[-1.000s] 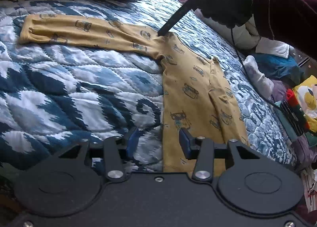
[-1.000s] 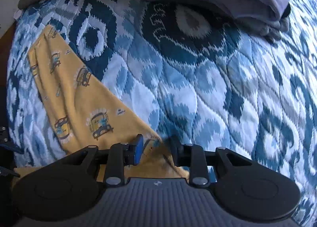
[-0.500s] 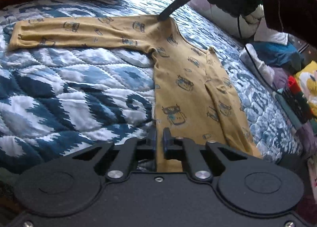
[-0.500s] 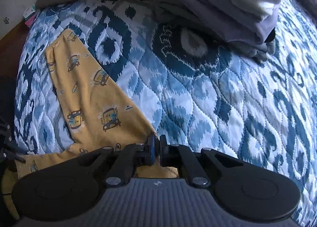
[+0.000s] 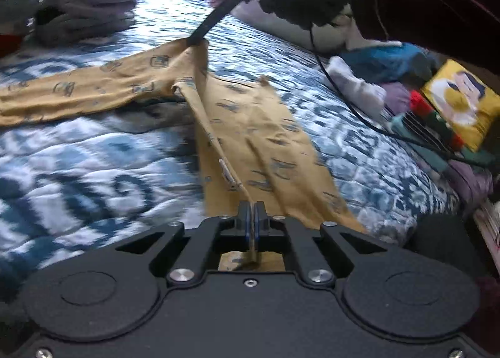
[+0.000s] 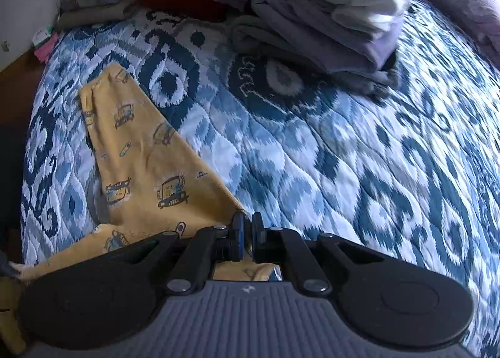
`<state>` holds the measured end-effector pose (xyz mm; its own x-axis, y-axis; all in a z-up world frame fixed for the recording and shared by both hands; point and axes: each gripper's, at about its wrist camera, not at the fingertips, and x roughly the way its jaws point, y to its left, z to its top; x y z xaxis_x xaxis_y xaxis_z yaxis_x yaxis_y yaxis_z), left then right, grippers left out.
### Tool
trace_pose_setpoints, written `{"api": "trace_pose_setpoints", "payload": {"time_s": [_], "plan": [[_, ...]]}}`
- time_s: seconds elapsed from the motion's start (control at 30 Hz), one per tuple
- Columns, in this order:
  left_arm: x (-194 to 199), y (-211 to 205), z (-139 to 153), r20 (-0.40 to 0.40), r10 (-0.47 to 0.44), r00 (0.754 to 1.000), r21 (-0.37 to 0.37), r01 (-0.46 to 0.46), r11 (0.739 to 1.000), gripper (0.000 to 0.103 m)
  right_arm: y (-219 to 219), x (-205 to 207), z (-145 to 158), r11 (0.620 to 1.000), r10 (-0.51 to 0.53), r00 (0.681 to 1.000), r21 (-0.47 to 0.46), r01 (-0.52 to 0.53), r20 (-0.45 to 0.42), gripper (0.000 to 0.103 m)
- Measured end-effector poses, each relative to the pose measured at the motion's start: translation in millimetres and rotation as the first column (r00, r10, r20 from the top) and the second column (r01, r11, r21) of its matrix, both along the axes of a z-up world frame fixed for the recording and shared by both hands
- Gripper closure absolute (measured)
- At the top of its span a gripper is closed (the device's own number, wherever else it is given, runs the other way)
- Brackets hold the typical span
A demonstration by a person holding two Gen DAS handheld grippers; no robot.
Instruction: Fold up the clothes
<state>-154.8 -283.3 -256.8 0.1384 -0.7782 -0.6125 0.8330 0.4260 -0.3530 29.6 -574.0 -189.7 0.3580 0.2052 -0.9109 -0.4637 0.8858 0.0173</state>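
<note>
**Ana:** Two grips are holding the garment at once, as far as I can see. The left gripper is clenched on the hem edge of the yellow shirt, and the right gripper is pinching it up at the shoulder, by the root of the sleeve.

**Ben:** And from the right wrist camera?

**Ana:** The right gripper has its jaws pressed together on a corner of yellow cloth, and the printed sleeve is spreading out across the blue quilt.

**Ben:** So how far along is this piece?

**Ana:** Early, I'd judge. The shirt is lying on the quilt, its far side looking already turned in over the body, and its near side edge is lifting into a taut line between the two grippers. The sleeve is stretching out to the side, not yet folded in. Bringing that side and sleeve over the body, then halving the shirt lengthwise, seems to be what is left.

**Ben:** And the task overall?

**Ana:** Several folded stacks are sitting at the far end of the bed, so some of it looks done. A loose heap of clothes is waiting beyond the bed's right edge, which suggests more to come.
</note>
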Motion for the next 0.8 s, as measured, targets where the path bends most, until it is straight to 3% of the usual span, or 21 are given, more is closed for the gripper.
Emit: {"api": "trace_pose_setpoints", "payload": {"time_s": [0.3,0.43,0.57,0.6,0.63,0.73,0.8], "plan": [[-28,-47,-12,0.032,-0.112,0.993,0.081,0.109,0.991,0.103,-36,-43,-8,0.998,-0.061,0.998,-0.007,0.061,0.014,0.097],[-32,-60,-18,0.039,-0.121,0.992,0.127,0.115,0.985,0.103,-46,-59,-18,0.996,-0.085,0.996,-0.023,0.085,0.034,0.097],[-32,-64,-21,0.04,-0.133,0.99,0.146,0.126,0.981,0.093,-48,-72,-27,0.989,-0.133,0.986,-0.046,0.138,0.102,0.09],[-33,-62,-20,0.031,-0.15,0.988,0.133,0.145,0.98,0.077,-48,-75,-28,0.987,-0.146,0.982,-0.043,0.152,0.121,0.088],[-33,-60,-19,0.022,-0.168,0.986,0.119,0.164,0.979,0.071,-48,-79,-27,0.985,-0.158,0.977,-0.041,0.165,0.143,0.086],[-17,-42,-10,-0.077,-0.172,0.982,-0.012,0.171,0.985,0.068,-57,-93,-16,0.971,-0.234,0.951,0.004,0.238,0.205,0.074],[8,-24,-7,-0.172,-0.08,0.982,-0.101,0.063,0.993,0.068,-67,-107,-6,0.951,-0.305,0.922,0.027,0.308,0.239,0.071]]}}
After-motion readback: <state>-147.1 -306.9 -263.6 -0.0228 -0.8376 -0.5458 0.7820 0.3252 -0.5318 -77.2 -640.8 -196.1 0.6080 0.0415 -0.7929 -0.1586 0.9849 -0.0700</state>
